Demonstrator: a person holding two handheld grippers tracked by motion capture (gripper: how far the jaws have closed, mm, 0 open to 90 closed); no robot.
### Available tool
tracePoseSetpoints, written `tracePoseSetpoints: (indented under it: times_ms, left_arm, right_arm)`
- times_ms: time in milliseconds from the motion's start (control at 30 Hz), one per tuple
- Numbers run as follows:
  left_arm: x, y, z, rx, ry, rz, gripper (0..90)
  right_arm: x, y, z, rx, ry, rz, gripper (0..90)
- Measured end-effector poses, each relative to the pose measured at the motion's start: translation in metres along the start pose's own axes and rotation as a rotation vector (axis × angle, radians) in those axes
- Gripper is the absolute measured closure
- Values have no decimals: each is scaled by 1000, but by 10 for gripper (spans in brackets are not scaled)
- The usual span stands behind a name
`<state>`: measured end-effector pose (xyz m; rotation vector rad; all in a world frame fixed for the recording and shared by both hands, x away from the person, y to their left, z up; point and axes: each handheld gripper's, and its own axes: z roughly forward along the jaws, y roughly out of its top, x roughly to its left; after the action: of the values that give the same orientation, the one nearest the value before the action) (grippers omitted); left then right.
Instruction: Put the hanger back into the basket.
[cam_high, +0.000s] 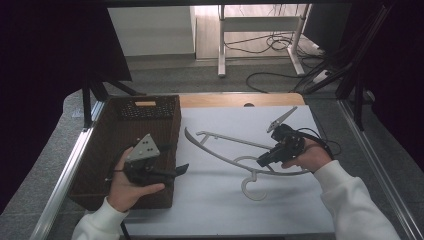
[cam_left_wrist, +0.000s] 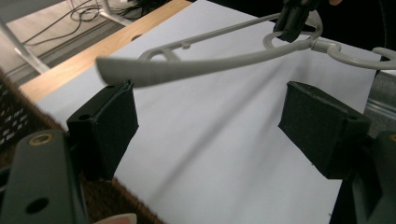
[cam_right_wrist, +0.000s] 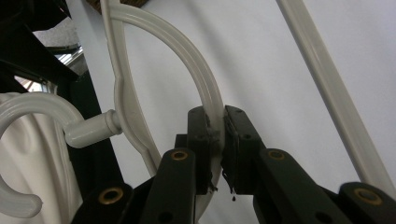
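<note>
A pale grey plastic hanger (cam_high: 225, 150) lies over the white table sheet (cam_high: 215, 200), hook toward the front. My right gripper (cam_high: 263, 161) is shut on the curved bar near the hanger's neck; in the right gripper view the jaws pinch that arch (cam_right_wrist: 215, 122), with the hook (cam_right_wrist: 28, 112) to the left. My left gripper (cam_high: 181, 169) is open at the right rim of the brown basket (cam_high: 100, 150), jaws pointing toward the hanger's left arm tip. In the left gripper view the hanger (cam_left_wrist: 196, 70) hangs beyond the spread pads (cam_left_wrist: 114, 119), untouched.
The brown woven basket stands on the table's left half, a dark grid item (cam_high: 146, 107) at its far end. A wooden table edge (cam_high: 240, 99) runs behind the sheet. Metal rails (cam_high: 65, 175) flank both sides. Cables (cam_high: 280, 42) and a white stand lie on the floor behind.
</note>
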<state>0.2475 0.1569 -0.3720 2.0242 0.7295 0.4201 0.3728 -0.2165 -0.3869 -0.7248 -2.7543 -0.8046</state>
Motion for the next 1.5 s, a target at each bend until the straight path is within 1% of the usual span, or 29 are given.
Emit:
tracePoseSetpoints:
  times_ms: [100, 133, 233, 367, 400, 467, 567, 667, 700, 767, 833, 867, 900, 933, 967, 1000, 1067, 1100, 1167, 1200, 1233, 1267, 1300, 1333, 1367, 1400, 1433, 1467, 1500]
  left_arm:
    - [1, 12, 16, 25, -6, 45, 209]
    - [1, 12, 16, 25, -6, 45, 213]
    - [2, 21, 28, 31, -30, 71, 224]
    - [4, 26, 38, 40, -49, 83, 235]
    - [6, 28, 44, 51, -53, 108, 240]
    - [6, 31, 51, 54, -64, 130, 243]
    - [5, 33, 56, 58, -78, 148, 249]
    - [2, 36, 65, 83, -103, 193, 257]
    - [0, 37, 70, 92, -120, 223, 260]
    - [-3, 38, 75, 103, -127, 254, 268]
    - [-4, 38, 77, 110, -126, 267, 276]
    - [-5, 39, 80, 125, -123, 285, 287]
    - [-6, 39, 81, 132, -122, 297, 301]
    - [-9, 39, 84, 140, -125, 326, 327]
    - [-9, 39, 84, 140, -125, 326, 343]
    - [-11, 39, 88, 159, -115, 357, 362]
    - [-12, 39, 89, 166, -115, 370, 418]
    - [-14, 39, 92, 174, -121, 393, 449]
    - [-15, 39, 94, 177, -122, 402, 481]
    - [-16, 39, 95, 181, -123, 407, 577]
    - [-16, 39, 95, 183, -124, 410, 577]
    - [-16, 39, 96, 188, -129, 415, 609]
    - [-16, 39, 96, 191, -139, 421, 609]
    - [-15, 38, 97, 194, -159, 433, 664]
    - [-15, 38, 97, 194, -159, 433, 688]
    - [-15, 38, 97, 193, -172, 432, 688]
    - [-15, 38, 96, 191, -179, 432, 719]
    - [-14, 38, 96, 191, -205, 426, 758]
    - [-14, 38, 96, 191, -205, 426, 760]
  right_arm:
    - [-3, 3, -1, 2, 27, 0, 807]
    - [-3, 3, -1, 2, 27, 0, 807]
    - [-5, 6, -1, 18, 43, 7, 807]
    - [-7, 9, 0, 24, 67, 9, 807]
    - [-8, 11, 1, 34, 80, 11, 807]
    - [-8, 13, 2, 45, 94, 12, 806]
    - [-9, 16, 2, 60, 110, 9, 807]
    - [-10, 19, 1, 65, 129, 17, 807]
    - [-11, 20, 0, 66, 138, 19, 807]
    - [-11, 21, -1, 67, 156, 25, 807]
    - [-12, 21, -1, 69, 165, 24, 807]
    - [-12, 22, -1, 71, 176, 25, 807]
    - [-12, 22, -2, 77, 189, 29, 806]
    - [-12, 23, -3, 83, 204, 36, 806]
    - [-12, 24, -3, 85, 208, 40, 806]
    - [-13, 24, -4, 91, 212, 42, 806]
    - [-13, 25, -4, 95, 218, 47, 807]
    - [-14, 27, -5, 100, 224, 52, 807]
    - [-14, 27, -5, 104, 225, 55, 806]
    - [-15, 29, -5, 112, 228, 62, 806]
    - [-15, 29, -5, 112, 228, 62, 806]
    - [-15, 30, -4, 119, 229, 65, 805]
    - [-15, 30, -4, 119, 229, 65, 805]
    - [-17, 31, -4, 125, 231, 73, 802]
    - [-17, 31, -4, 125, 231, 73, 802]
    - [-17, 31, -4, 128, 233, 77, 800]
    - [-18, 31, -3, 133, 236, 78, 799]
    - [-18, 32, -2, 140, 238, 77, 797]
    - [-18, 32, -2, 140, 238, 77, 797]
